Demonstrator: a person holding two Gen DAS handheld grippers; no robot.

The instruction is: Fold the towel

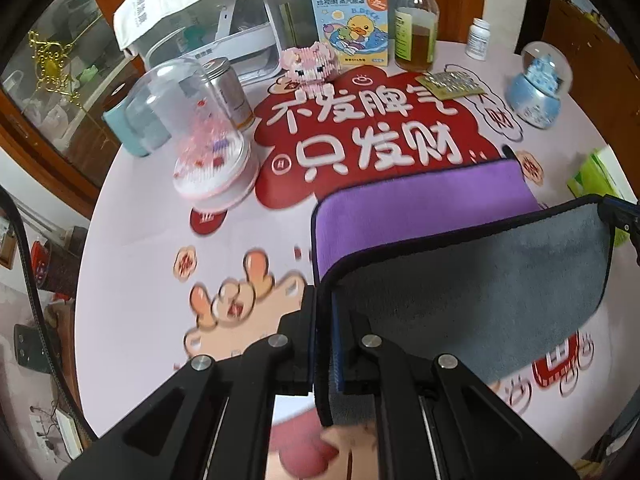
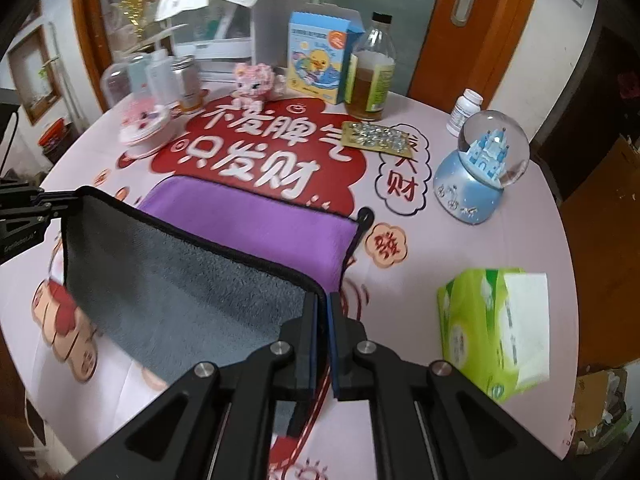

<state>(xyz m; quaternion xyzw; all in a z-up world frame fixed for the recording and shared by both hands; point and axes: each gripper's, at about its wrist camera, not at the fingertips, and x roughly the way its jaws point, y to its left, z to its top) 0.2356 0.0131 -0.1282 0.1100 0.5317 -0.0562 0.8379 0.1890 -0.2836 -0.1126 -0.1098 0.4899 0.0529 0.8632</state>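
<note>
The towel (image 1: 424, 204) is purple on one side and grey on the other, with a black hem. Its far part lies flat on the table, purple side up; the near edge is lifted and shows the grey side (image 1: 472, 288). My left gripper (image 1: 324, 320) is shut on the near left corner. My right gripper (image 2: 323, 320) is shut on the near right corner of the towel (image 2: 256, 220). The right gripper also shows at the right edge of the left wrist view (image 1: 620, 216), and the left gripper at the left edge of the right wrist view (image 2: 24, 208).
The round table (image 1: 160, 240) has a pink printed cover. Behind the towel stand a glass dome (image 1: 200, 136), a pink toy (image 1: 310, 66), a blue box (image 1: 350, 20), a bottle (image 1: 416, 28), a pill bottle (image 2: 464, 112), a blister pack (image 2: 376, 136) and a snow globe (image 2: 480, 172). A green tissue box (image 2: 496, 328) lies to the right.
</note>
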